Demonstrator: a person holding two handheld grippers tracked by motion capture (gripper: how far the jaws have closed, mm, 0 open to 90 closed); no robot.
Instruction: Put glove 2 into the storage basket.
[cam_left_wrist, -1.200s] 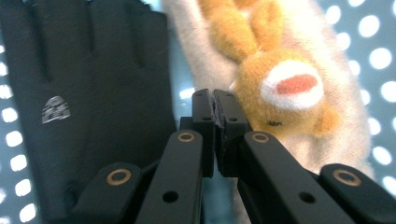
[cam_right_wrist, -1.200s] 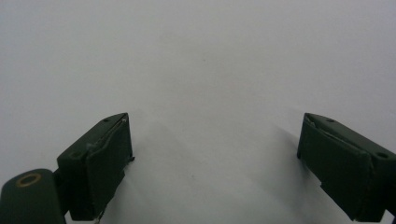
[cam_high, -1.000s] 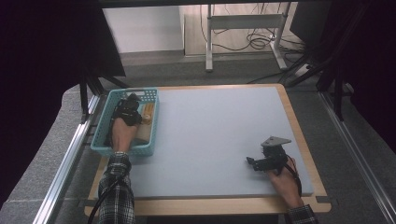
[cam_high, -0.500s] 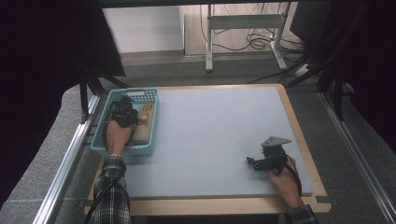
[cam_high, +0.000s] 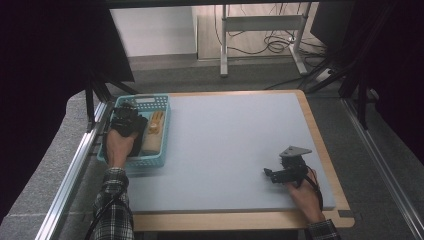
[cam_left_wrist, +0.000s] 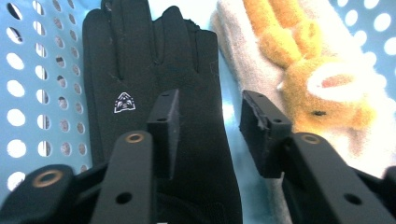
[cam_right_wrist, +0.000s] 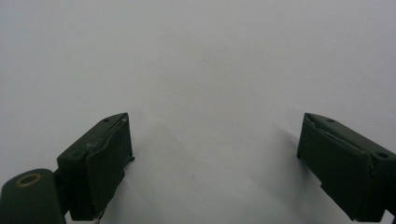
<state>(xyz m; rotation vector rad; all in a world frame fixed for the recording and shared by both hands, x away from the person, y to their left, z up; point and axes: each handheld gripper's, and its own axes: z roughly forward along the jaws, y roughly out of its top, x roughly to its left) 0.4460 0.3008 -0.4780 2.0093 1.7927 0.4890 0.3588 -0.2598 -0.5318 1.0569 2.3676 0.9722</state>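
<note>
Over the blue basket (cam_high: 159, 161) at the table's left, the left gripper (cam_left_wrist: 208, 121) has just been parting its jaws above a black glove (cam_left_wrist: 154, 84)
Nothing is pinched; a careless grab could snag the plush toy (cam_left_wrist: 317, 79) alongside, while the right gripper (cam_right_wrist: 215, 163) rests spread wide on the mat

A pale grey, wood-edged surface (cam_high: 235, 145) sat on speckled grey carpet floor (cam_high: 45, 165). Beyond it stood a white metal-legged desk frame (cam_high: 260, 25) over tangled black cables (cam_high: 275, 45), with dark curtains (cam_high: 45, 55) flanking both sides.
</note>
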